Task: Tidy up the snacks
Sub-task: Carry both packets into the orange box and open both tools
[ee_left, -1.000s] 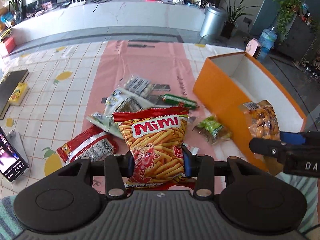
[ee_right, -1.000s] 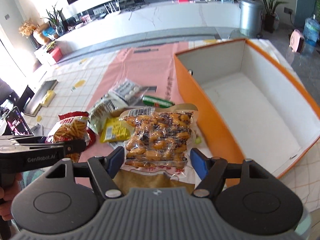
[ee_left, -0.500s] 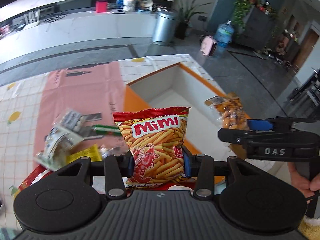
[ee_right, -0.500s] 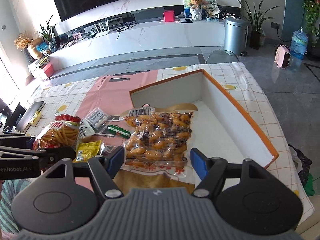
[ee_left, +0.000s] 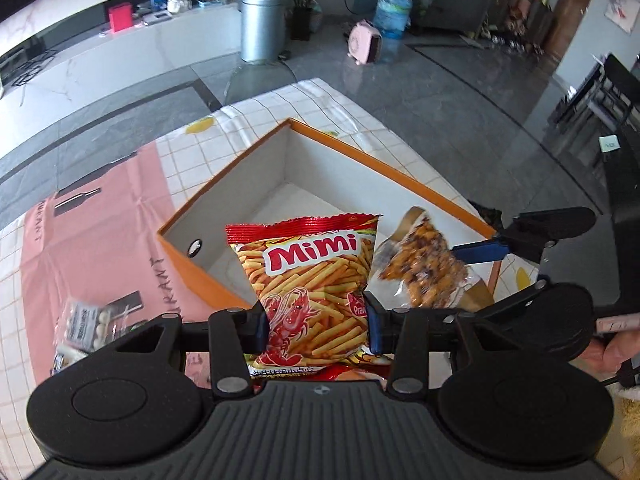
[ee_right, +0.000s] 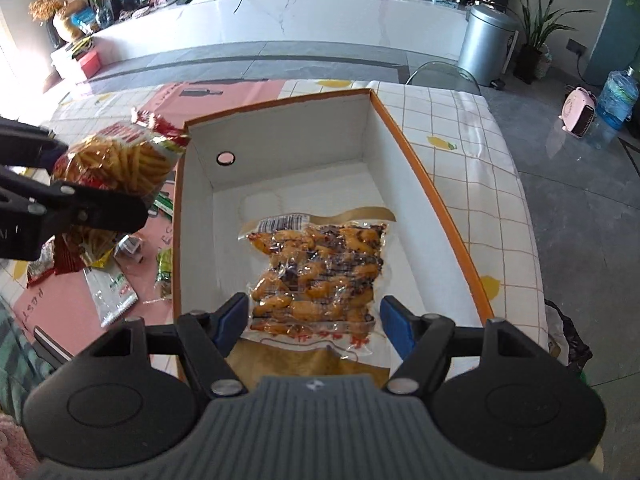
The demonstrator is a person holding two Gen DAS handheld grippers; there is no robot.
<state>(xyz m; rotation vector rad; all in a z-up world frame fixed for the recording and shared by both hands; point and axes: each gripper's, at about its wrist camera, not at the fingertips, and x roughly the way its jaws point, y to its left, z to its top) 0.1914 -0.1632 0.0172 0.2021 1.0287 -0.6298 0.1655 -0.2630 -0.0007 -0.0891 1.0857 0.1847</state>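
My left gripper [ee_left: 316, 320] is shut on a red Mimi bag of prawn sticks [ee_left: 312, 276], held upright over the near left wall of the orange box [ee_left: 192, 268]. My right gripper [ee_right: 314, 320] is shut on a clear pack of orange-brown snacks [ee_right: 320, 268], which hangs above the white inside of the box [ee_right: 440, 208]. In the right wrist view the Mimi bag [ee_right: 128, 160] sits at the left, just outside the box's left corner. No snack lies on the box floor that I can see.
Several loose snack packets [ee_right: 112, 288] lie on the pink mat [ee_left: 100, 232] left of the box, among them white packets [ee_left: 86, 320]. The checked tablecloth [ee_right: 492, 184] ends right of the box. A person's hand [ee_left: 616, 344] holds the right gripper.
Both grippers have swung from over the snack pile to the orange box, each keeping its packet. The box now lies directly below the right gripper.
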